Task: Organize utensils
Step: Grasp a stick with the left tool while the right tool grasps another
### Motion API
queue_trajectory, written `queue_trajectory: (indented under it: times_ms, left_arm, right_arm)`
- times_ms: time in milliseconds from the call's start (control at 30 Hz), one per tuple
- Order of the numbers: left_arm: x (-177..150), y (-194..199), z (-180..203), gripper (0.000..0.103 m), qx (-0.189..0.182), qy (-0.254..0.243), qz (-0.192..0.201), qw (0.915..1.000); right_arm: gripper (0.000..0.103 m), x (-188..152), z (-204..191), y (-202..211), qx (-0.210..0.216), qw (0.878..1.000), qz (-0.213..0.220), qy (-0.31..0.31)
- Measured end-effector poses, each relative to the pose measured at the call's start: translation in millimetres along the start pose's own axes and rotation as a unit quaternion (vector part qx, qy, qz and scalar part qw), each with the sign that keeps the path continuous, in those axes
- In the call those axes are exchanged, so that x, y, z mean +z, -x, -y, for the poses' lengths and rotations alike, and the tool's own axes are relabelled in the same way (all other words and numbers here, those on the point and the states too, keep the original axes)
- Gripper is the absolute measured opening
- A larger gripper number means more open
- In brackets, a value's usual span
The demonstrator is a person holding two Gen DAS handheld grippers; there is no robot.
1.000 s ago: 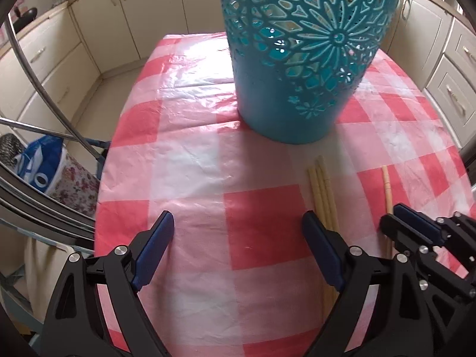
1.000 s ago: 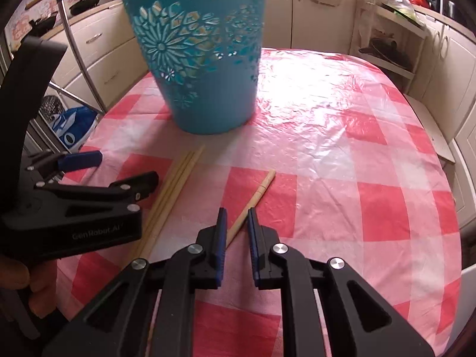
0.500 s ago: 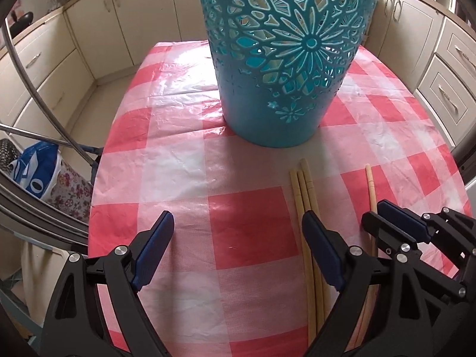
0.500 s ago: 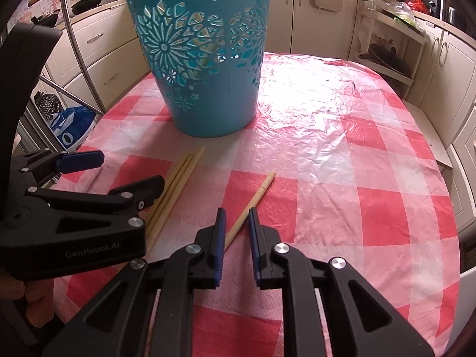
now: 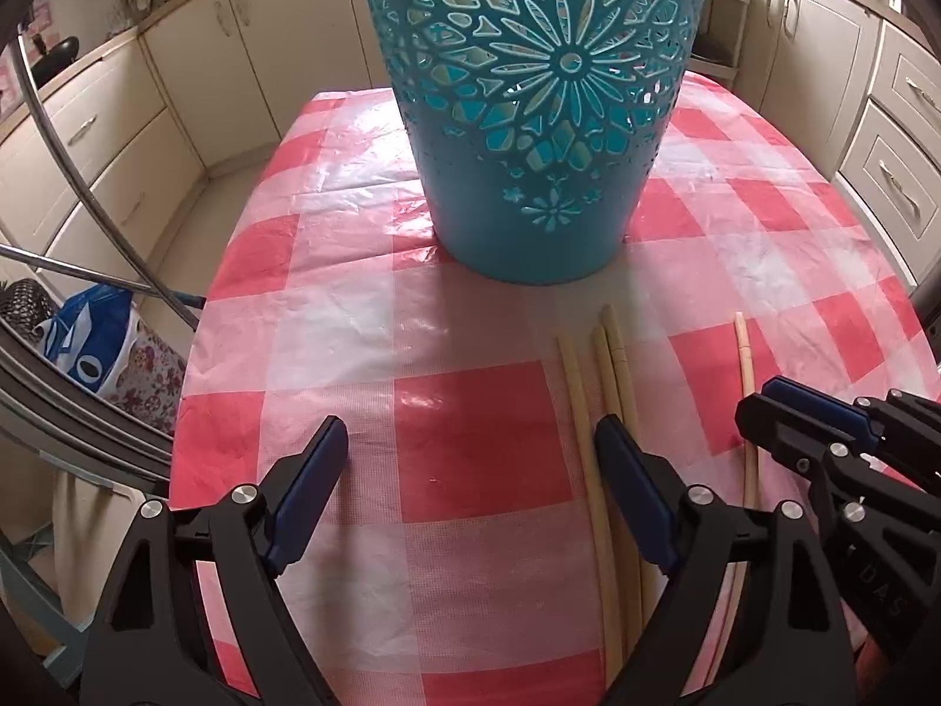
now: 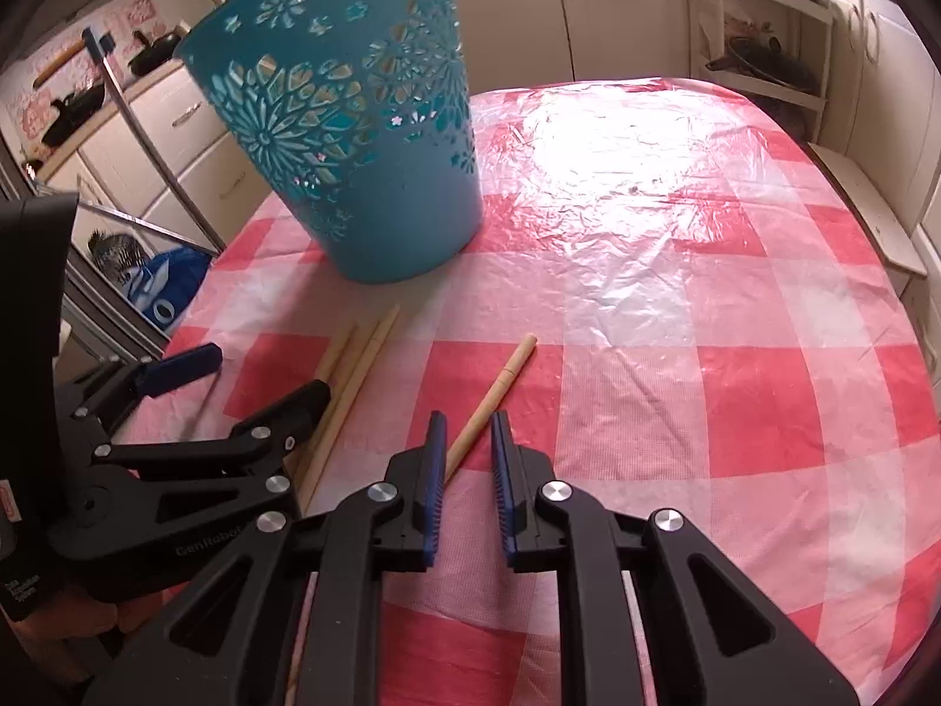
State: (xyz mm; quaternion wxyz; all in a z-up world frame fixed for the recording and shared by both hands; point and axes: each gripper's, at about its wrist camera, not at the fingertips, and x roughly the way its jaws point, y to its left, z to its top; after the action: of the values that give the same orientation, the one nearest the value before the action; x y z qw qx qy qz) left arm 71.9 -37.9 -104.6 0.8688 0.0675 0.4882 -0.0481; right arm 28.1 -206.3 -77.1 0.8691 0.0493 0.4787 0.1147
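A tall teal cut-out basket (image 5: 529,117) (image 6: 353,147) stands on the red-checked tablecloth. Three bamboo chopsticks (image 5: 611,365) (image 6: 359,365) lie side by side in front of it. A single chopstick (image 5: 746,353) (image 6: 506,376) lies apart to their right. My left gripper (image 5: 470,447) (image 6: 253,379) hovers wide over the cloth with its jaws closing. Only bare cloth fills most of the gap, and the bundle of three runs under its right finger. My right gripper (image 6: 464,429) (image 5: 758,406) hangs over the single chopstick's near part, jaws a narrow gap apart, pads not pressing on it.
The tablecloth (image 6: 647,294) stretches wide to the right of the basket. Cream kitchen cabinets (image 5: 147,135) ring the table. A metal rack and a blue bag (image 5: 88,341) stand off the table's left edge. A shelf unit (image 6: 764,59) is at the back right.
In the left wrist view the basket and chopsticks have drifted left, so the bundle now lies under the right finger. The right wrist view has rolled a little; its jaws keep the same narrow gap.
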Motion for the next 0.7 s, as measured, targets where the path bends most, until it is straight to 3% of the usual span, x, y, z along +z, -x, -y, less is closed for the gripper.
queue_trajectory:
  times_ms: [167,267,333,433,533,700]
  left_arm:
    - [-1.5,5.5,0.9,0.061,-0.02,-0.003,0.005,0.9998]
    - [-2.6,12.1,2.6,0.039,-0.032,-0.014,0.008,0.9994]
    - [-2.7,13.6,1.2,0.019,-0.04,-0.015,0.006,0.9991]
    - [-0.6,13.1,-8.5,0.014,-0.058,0.005,-0.001,0.9983]
    - [2.2,11.8,-13.7,0.014,-0.069,0.017,-0.008,0.9974]
    - [-0.6,12.4,-3.1,0.017,-0.055,-0.007,0.001,0.9984]
  right_arm:
    - [0.021,13.4,1.1,-5.7,0.007,0.999,-0.031,-0.009]
    - [0.021,18.6,-3.2,-8.4,-0.015,0.999,-0.044,0.01]
    - [0.021,20.6,-9.1,-10.9,-0.033,0.998,-0.05,0.027]
    - [0.021,18.4,-29.7,-13.7,-0.081,0.992,-0.047,0.089]
    - [0.016,17.4,-40.2,-15.5,-0.098,0.985,-0.054,0.131]
    - [0.017,24.8,-34.6,-17.8,-0.091,0.987,-0.068,0.112]
